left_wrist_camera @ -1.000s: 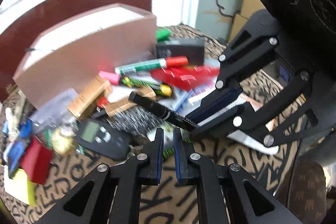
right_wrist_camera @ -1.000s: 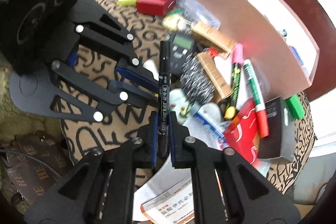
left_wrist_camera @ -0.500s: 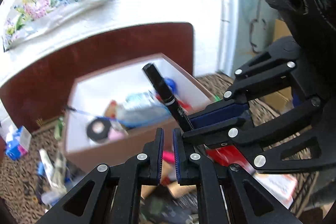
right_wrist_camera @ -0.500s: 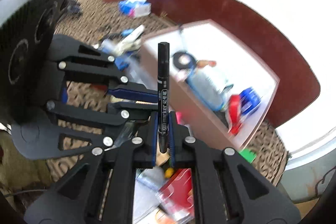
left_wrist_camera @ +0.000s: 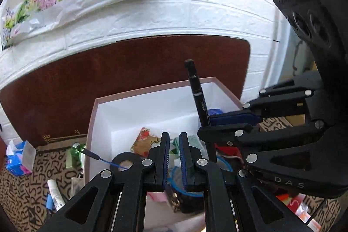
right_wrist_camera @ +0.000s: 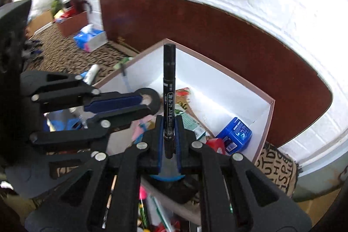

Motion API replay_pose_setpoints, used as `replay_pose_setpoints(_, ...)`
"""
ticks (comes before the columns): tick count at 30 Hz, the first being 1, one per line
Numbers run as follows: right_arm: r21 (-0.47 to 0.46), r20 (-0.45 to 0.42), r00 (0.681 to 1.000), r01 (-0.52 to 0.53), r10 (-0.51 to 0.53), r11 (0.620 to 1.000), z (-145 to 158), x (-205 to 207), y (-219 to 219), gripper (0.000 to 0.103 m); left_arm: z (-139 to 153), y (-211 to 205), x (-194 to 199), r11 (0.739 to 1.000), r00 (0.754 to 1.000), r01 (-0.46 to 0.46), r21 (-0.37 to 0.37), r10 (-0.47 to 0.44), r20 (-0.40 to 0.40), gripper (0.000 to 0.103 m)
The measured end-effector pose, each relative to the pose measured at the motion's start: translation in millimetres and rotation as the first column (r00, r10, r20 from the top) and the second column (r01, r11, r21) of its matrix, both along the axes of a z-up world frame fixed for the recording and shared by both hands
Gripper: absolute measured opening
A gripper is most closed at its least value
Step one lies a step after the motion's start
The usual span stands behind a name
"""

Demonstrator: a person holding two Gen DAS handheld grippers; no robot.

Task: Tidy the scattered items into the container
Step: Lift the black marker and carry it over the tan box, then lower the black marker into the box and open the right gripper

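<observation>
The right gripper (right_wrist_camera: 169, 132) is clamped on the black marker (right_wrist_camera: 169, 88), whose long axis points up and forward, above the open box (right_wrist_camera: 268, 121). The box lies directly below, so release would drop it inside. The left gripper (left_wrist_camera: 174, 158) is nearly closed, holding nothing.

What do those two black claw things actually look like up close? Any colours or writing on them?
Both the left gripper and the right gripper are matte black, built from angular linked bars with triangular cut-outs and round silver rivets at the joints. The inner faces of the fingers carry blue pads. The right one's body shows raised letters "DAS" and a perforated black housing. No cables or sleeves show.
</observation>
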State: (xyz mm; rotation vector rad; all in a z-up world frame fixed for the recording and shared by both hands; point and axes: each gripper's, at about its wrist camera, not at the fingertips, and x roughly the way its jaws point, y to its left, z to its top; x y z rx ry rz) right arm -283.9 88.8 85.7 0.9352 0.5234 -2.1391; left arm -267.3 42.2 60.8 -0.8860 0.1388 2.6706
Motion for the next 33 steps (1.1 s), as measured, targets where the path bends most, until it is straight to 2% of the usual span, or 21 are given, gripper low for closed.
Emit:
replay_pose_setpoints(5,0.023,0.079,0.996,0.047,-0.049,0.999,-25.6,-25.3,-6.8,0.011,-18.6,-4.2,-18.8,0.999,0.998,-0.038,0.012,0.038,0.041,0.008)
replay_pose_setpoints(12,0.045,0.115,0.991,0.065,-0.07,0.997,-46.8,-35.4,-9.6,0.011,-33.4,-7.8,-25.9,0.998,0.995,-0.06,0.036,0.057,0.078,0.005)
replay_pose_setpoints(17,0.036,0.149,0.986,0.076,-0.08,0.997,-52.7,-41.5,-3.5,0.011,-39.8,-5.2,-27.8,0.998,0.996,-0.046,0.033,0.043,0.083,0.005)
replay_pose_setpoints(33,0.018,0.155,0.984,0.086,-0.088,0.996,-57.2,-36.8,-1.4,0.011,-44.1,-4.5,-25.5,0.999,0.996,-0.031,0.045,0.027,0.086,0.006)
